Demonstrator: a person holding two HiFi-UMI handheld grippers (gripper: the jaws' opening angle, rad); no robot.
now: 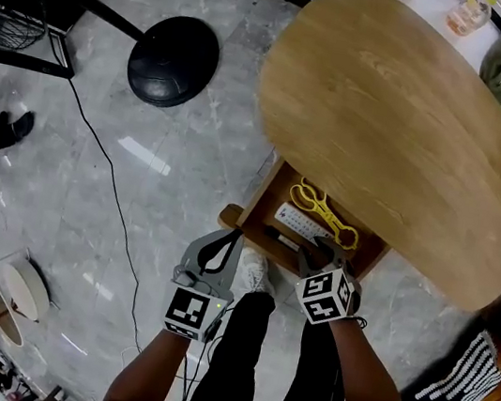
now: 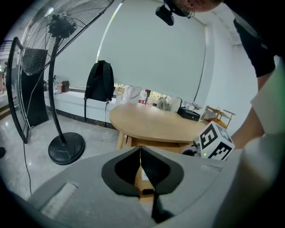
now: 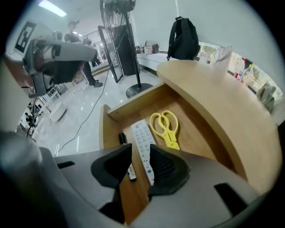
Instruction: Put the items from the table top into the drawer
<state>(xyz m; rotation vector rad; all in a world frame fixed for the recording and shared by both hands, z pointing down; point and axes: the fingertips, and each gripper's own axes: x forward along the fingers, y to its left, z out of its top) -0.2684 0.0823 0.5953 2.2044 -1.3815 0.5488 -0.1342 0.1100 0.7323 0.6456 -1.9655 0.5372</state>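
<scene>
The open wooden drawer [image 1: 232, 217] [image 3: 105, 129] juts out from under the round wooden table [image 1: 389, 113] [image 3: 213, 93]. In it lie yellow scissors [image 1: 323, 212] [image 3: 165, 128], a white remote [image 1: 302, 224] [image 3: 141, 133] and a black marker [image 1: 280, 239] [image 3: 121, 139]. My right gripper [image 1: 323, 251] [image 3: 140, 149] hangs a little above the remote and marker, open, with nothing between its pads. My left gripper [image 1: 231, 234] [image 2: 140, 149] hovers at the drawer's front left corner, shut and empty. No item shows on the tabletop.
A standing fan's black round base [image 1: 172, 60] [image 2: 67, 149] sits on the marble floor left of the table, and a cable [image 1: 111, 181] trails from it. A black backpack [image 2: 99, 81] and bottles stand on the far ledge. The person's legs are below the drawer front.
</scene>
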